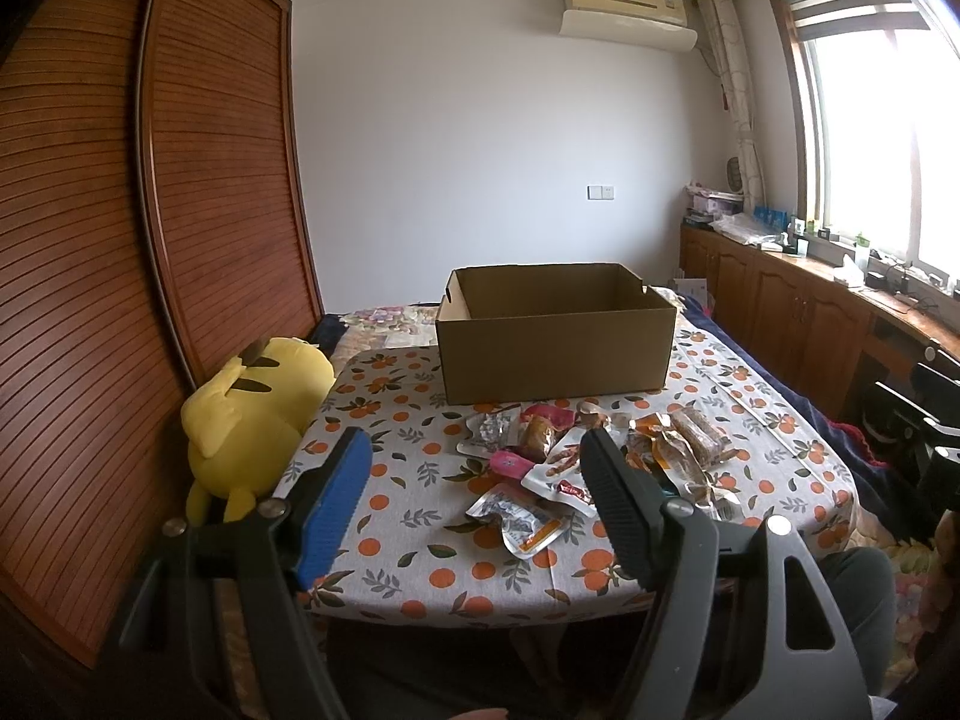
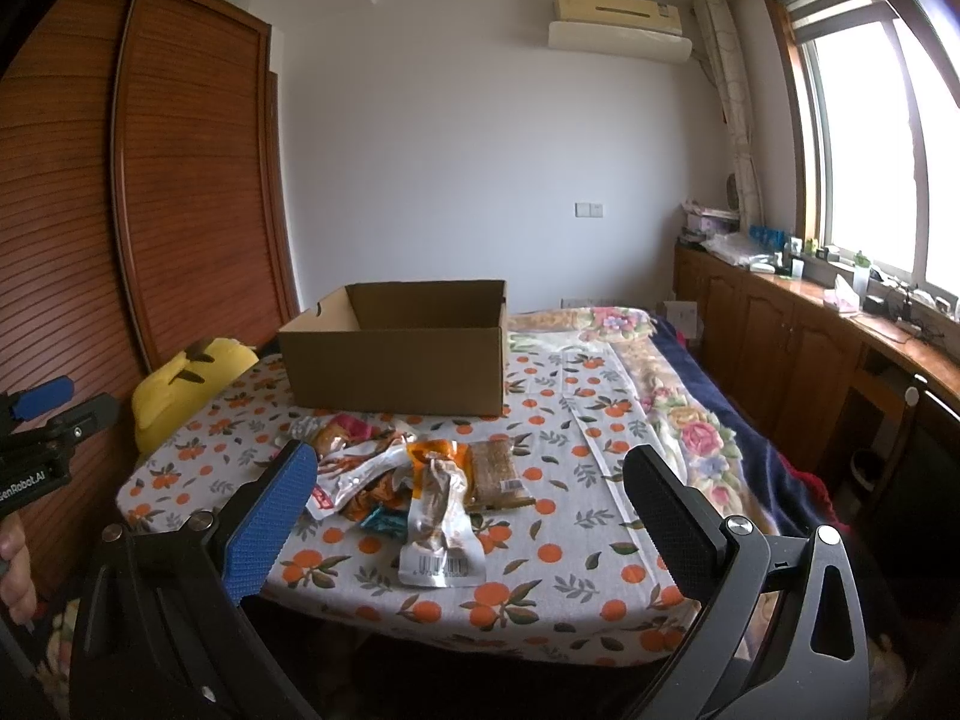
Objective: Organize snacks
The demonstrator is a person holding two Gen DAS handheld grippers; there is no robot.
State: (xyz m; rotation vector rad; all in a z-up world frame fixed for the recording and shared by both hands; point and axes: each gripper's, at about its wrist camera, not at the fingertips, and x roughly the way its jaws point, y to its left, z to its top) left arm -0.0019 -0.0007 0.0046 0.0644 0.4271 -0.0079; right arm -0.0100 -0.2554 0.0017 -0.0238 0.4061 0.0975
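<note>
Snacks (image 1: 576, 468) lie in a loose heap on the desk (image 1: 408, 516), on its orange-print cloth, just in front of an open cardboard box (image 1: 552, 354) whose visible inside is bare. At the far left a yellow plush toy (image 1: 252, 420) leans against the desk's edge beside the slatted wooden wardrobe (image 1: 120, 240). The left tongs (image 1: 474, 462) hang above the near edge, spread wide and holding nothing. To the right, the right tongs (image 2: 471, 471) are likewise wide apart and empty, a clear barcoded packet (image 2: 441, 534) lying between their tips.
</note>
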